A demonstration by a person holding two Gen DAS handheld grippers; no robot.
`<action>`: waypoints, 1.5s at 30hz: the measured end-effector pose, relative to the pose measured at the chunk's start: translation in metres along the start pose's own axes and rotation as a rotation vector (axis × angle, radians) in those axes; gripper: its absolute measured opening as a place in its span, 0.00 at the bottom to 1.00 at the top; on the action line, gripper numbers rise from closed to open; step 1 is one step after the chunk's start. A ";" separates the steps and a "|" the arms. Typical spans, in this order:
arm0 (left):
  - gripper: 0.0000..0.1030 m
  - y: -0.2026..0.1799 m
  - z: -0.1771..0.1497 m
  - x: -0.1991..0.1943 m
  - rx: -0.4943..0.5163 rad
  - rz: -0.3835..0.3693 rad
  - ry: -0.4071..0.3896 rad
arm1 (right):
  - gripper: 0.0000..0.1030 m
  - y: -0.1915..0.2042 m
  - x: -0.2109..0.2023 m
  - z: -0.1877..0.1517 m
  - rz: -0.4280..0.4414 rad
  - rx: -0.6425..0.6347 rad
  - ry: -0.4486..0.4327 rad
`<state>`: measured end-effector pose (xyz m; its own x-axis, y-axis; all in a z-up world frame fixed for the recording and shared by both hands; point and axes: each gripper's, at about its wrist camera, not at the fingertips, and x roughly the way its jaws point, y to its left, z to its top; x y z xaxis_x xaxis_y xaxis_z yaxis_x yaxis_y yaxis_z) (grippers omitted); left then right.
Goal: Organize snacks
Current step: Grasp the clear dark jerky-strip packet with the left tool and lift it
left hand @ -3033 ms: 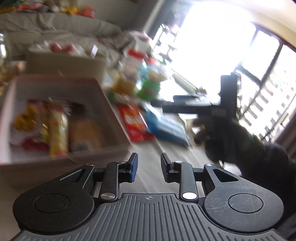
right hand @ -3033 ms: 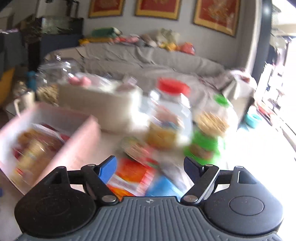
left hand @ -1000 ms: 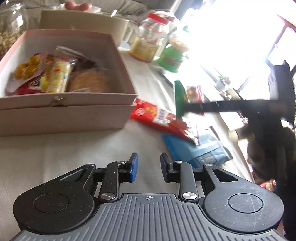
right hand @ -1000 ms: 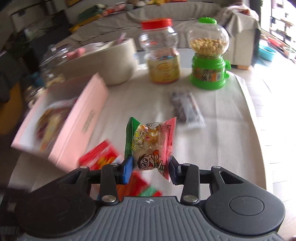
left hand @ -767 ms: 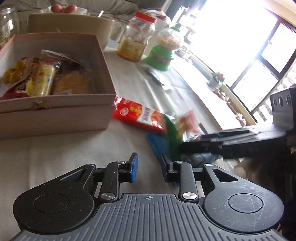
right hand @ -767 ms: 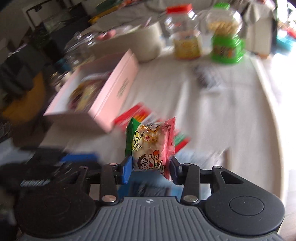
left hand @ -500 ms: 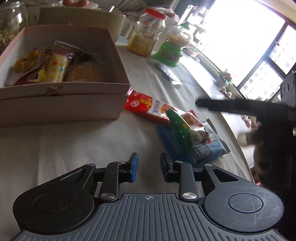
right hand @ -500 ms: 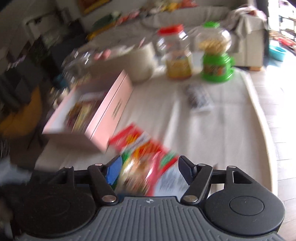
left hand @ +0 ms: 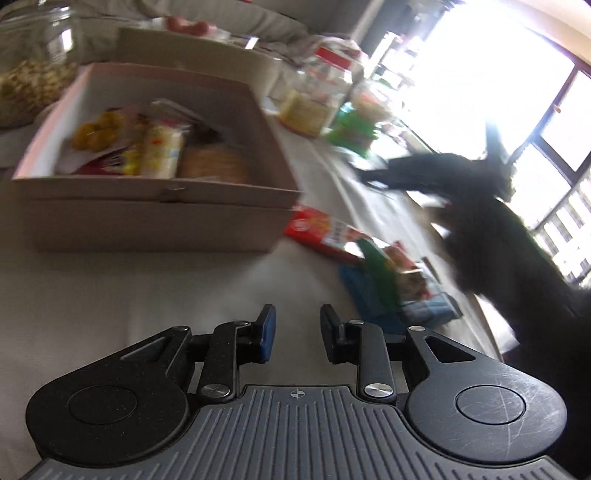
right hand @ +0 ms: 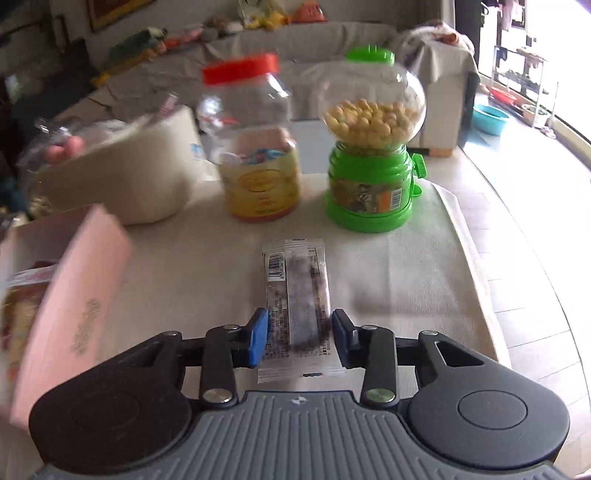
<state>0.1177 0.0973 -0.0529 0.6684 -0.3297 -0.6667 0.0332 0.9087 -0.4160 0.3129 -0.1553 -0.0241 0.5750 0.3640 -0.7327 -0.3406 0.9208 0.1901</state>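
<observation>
Beige tablecloth (right hand: 207, 266), grey sofa (right hand: 332, 33) behind, right fingers (right hand: 258, 332) closing around wrapped snack bar (right hand: 299, 295)

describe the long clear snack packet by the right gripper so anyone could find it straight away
Start at the green candy dispenser near the far end of the table, beside the red-lidded jar. In front of them a long snack packet lies flat on the cloth, its near end between the closing jaws of the right gripper. It is clear with a dark centre strip and a barcode, lying alone.
</observation>
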 end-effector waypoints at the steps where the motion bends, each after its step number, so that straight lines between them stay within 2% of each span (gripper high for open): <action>1: 0.29 0.004 -0.002 -0.002 -0.011 0.002 -0.002 | 0.36 0.002 -0.021 -0.012 0.042 0.006 -0.007; 4: 0.29 0.010 -0.008 -0.007 -0.040 -0.019 0.002 | 0.36 0.010 -0.082 -0.052 0.111 -0.012 -0.047; 6: 0.29 0.012 -0.014 -0.010 -0.058 -0.039 0.012 | 0.36 0.019 -0.110 -0.080 0.158 -0.018 -0.040; 8: 0.29 0.012 -0.020 -0.012 -0.069 -0.044 0.021 | 0.36 0.035 -0.125 -0.105 0.229 -0.026 -0.008; 10: 0.29 0.009 -0.025 -0.015 -0.073 -0.043 0.027 | 0.42 0.049 -0.132 -0.126 0.320 -0.036 0.036; 12: 0.29 0.006 -0.030 -0.020 -0.077 -0.052 0.033 | 0.45 0.064 -0.137 -0.146 0.338 -0.064 0.025; 15: 0.29 0.001 -0.034 -0.027 -0.086 -0.063 0.034 | 0.55 0.077 -0.142 -0.167 0.264 -0.114 -0.032; 17: 0.29 -0.001 -0.037 -0.033 -0.084 -0.052 0.027 | 0.55 0.074 -0.143 -0.172 0.173 -0.128 -0.067; 20: 0.29 -0.009 -0.041 -0.033 -0.073 -0.033 0.041 | 0.55 0.066 -0.136 -0.180 0.017 -0.114 -0.063; 21: 0.29 -0.012 -0.041 -0.031 -0.066 -0.032 0.051 | 0.55 0.062 -0.131 -0.183 -0.009 -0.107 -0.054; 23: 0.29 -0.023 -0.042 -0.023 -0.043 -0.030 0.076 | 0.55 0.057 -0.127 -0.190 0.020 -0.103 -0.020; 27: 0.29 -0.054 -0.041 -0.005 0.054 -0.028 0.106 | 0.55 0.052 -0.138 -0.197 -0.009 -0.105 -0.084; 31: 0.30 -0.086 -0.040 0.015 0.187 0.026 0.114 | 0.58 0.036 -0.144 -0.203 -0.182 -0.065 -0.170; 32: 0.31 -0.095 -0.042 0.018 0.230 0.043 0.114 | 0.61 0.030 -0.145 -0.205 -0.213 -0.047 -0.179; 35: 0.31 -0.116 -0.049 0.024 0.342 0.079 0.096 | 0.65 0.012 -0.143 -0.215 -0.230 0.030 -0.159; 37: 0.31 -0.122 -0.052 0.026 0.378 0.086 0.094 | 0.65 0.009 -0.147 -0.224 -0.223 0.032 -0.204; 40: 0.33 -0.125 -0.055 0.026 0.393 0.094 0.096 | 0.70 0.010 -0.149 -0.226 -0.227 0.023 -0.215; 45: 0.33 -0.129 -0.058 0.024 0.412 0.111 0.084 | 0.71 0.003 -0.148 -0.226 -0.211 0.051 -0.229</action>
<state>0.0863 -0.0429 -0.0515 0.6223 -0.2283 -0.7487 0.2695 0.9605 -0.0689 0.0584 -0.2377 -0.0626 0.7837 0.1809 -0.5943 -0.1614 0.9831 0.0864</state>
